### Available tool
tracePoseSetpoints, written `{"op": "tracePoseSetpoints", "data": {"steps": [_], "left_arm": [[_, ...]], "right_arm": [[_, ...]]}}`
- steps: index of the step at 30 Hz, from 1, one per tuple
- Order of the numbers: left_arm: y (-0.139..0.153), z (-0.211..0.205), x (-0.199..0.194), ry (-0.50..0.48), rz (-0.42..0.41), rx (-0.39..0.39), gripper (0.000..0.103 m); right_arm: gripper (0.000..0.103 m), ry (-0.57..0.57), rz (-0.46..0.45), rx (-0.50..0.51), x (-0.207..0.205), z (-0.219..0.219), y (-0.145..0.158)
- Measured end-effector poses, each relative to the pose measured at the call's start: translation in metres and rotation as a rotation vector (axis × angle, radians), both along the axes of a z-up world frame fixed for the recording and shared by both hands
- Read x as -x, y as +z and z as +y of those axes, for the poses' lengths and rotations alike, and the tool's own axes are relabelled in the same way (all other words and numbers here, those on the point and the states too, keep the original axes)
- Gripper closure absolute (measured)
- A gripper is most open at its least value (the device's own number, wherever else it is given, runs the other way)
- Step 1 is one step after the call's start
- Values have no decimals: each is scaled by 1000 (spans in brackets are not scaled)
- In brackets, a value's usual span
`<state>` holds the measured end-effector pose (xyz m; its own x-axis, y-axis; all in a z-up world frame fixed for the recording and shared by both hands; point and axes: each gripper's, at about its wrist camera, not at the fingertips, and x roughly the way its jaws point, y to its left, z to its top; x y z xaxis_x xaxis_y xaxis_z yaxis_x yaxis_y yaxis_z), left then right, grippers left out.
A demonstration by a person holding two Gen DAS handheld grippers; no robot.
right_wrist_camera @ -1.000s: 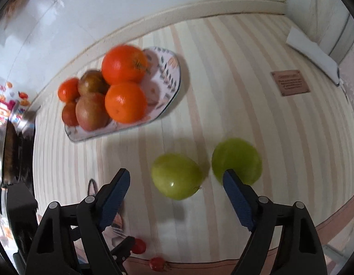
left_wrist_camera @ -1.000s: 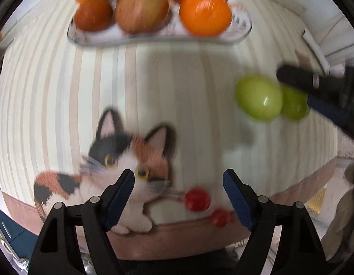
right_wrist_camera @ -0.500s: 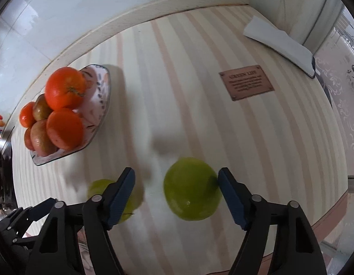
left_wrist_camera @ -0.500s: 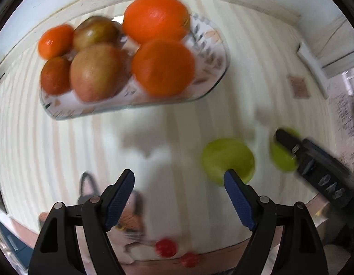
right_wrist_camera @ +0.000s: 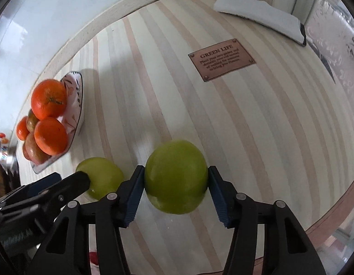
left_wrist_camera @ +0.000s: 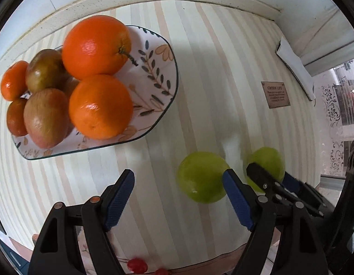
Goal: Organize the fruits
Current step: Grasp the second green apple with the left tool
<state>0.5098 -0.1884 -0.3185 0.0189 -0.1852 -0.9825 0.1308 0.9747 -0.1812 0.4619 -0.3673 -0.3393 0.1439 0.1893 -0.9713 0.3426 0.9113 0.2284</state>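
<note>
Two green apples lie on the striped tabletop. My right gripper points down over the right green apple; its jaws are closing and both blue pads touch the apple's sides. My left gripper stands open over bare table. The left green apple lies just beyond its right finger, outside the jaws. A floral plate at the back left holds two oranges, reddish-green fruits and small tangerines.
A brown plaque is fixed to the table at the right. A folded white cloth lies at the far right corner. A white wall runs along the back. Small red cherries sit near the front edge.
My left gripper has moved from over the cat picture towards the green apples, still open. My right gripper came down around the right green apple and narrowed its jaws onto it.
</note>
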Motion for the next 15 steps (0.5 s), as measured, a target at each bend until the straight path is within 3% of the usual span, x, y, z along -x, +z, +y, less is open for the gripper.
{"op": "tracePoseSetpoints", "data": {"steps": [8,15], "left_arm": [[-12,-7,-2,32,69,97,25],[-23,-37,-5,12,106,137,38]], "right_arm": [[46,-17,-2,-13,7,-18,2],[46,-56,2,0,16,-37,4]]}}
